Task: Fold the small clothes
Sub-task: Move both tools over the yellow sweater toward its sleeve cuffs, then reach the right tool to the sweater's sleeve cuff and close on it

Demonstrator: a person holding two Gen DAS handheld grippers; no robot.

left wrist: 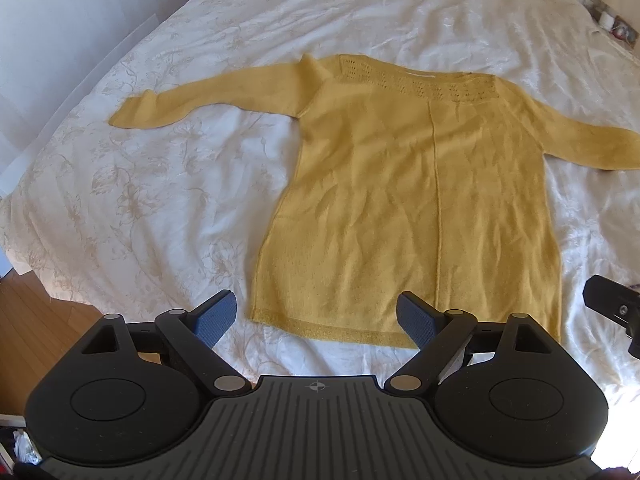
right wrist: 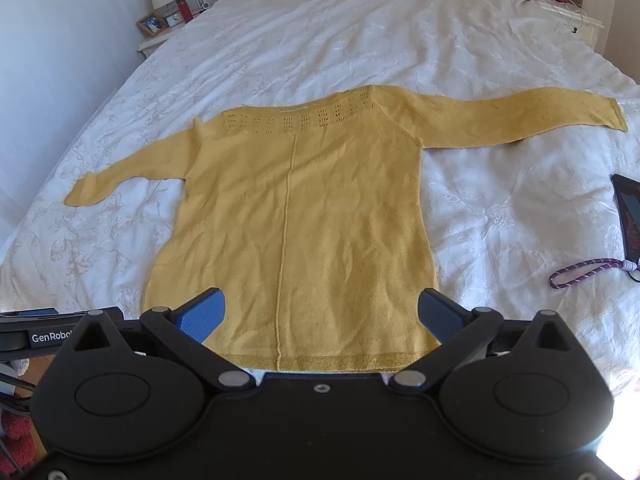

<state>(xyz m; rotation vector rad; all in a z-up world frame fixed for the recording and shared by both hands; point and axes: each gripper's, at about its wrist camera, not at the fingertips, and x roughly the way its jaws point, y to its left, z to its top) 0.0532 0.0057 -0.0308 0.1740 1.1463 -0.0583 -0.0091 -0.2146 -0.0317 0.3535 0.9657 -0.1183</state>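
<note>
Left wrist view: the sweater (left wrist: 416,200) is seen spread flat on the bed (left wrist: 160,208), back up, with its long axis running away from the camera, hem near and neckline far. The left claw (left wrist: 316,316) is held wide and empty, just short of the hem. It is set toward the garment's left side: the hem's left corner (left wrist: 254,314) lies between the fingers, while the right finger overlaps the hem near the centre seam. The left sleeve (left wrist: 192,104) is stretched out far to the left, well apart from the claw. A part of the other gripper is caught at the right edge.

Right wrist view: the right claw (right wrist: 322,312) is likewise wide and empty, above the hem and roughly centred on the body, with the centre seam (right wrist: 286,240) slightly left of its middle. The right sleeve (right wrist: 520,116) is laid out far to the right. Whether the fingers touch the cloth cannot be told from this angle; they seem to hover.

Each sleeve is judged nearer to its own side's claw, so a sleeve-in fold would probably be started with a reach forward and outward.
</note>
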